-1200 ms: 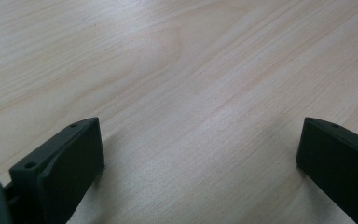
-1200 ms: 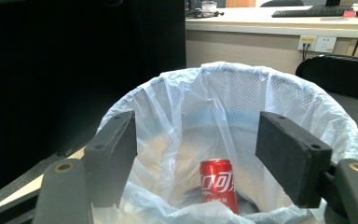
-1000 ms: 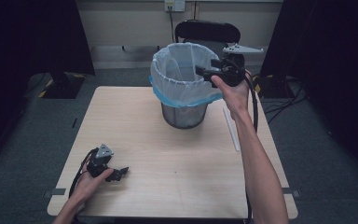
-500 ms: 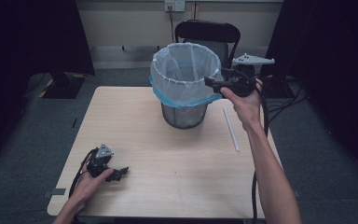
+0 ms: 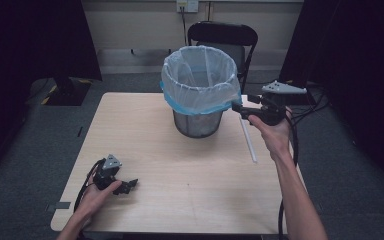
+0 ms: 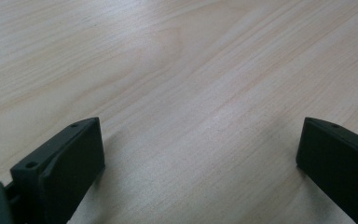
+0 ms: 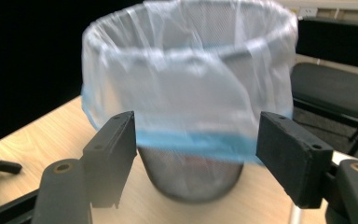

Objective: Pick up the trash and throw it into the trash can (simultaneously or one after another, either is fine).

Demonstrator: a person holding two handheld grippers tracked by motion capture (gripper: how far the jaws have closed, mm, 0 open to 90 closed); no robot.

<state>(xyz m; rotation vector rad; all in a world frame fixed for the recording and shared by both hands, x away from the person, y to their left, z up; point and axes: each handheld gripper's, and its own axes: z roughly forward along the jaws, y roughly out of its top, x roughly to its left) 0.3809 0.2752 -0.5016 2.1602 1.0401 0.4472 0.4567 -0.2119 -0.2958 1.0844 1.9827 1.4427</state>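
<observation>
Table (image 5: 145, 130) evenly lit, surroundings dark; bin liner (image 7: 186, 79) motion-blurred.

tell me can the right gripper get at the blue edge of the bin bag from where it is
Probably yes. The right gripper is open, right beside the bag's blue edge on the wire bin, with nothing between them; in the right gripper view the fingers frame that edge.

High view down over table (image 5: 145, 135); right gripper view close beside shared bin (image 7: 191, 93).
</observation>
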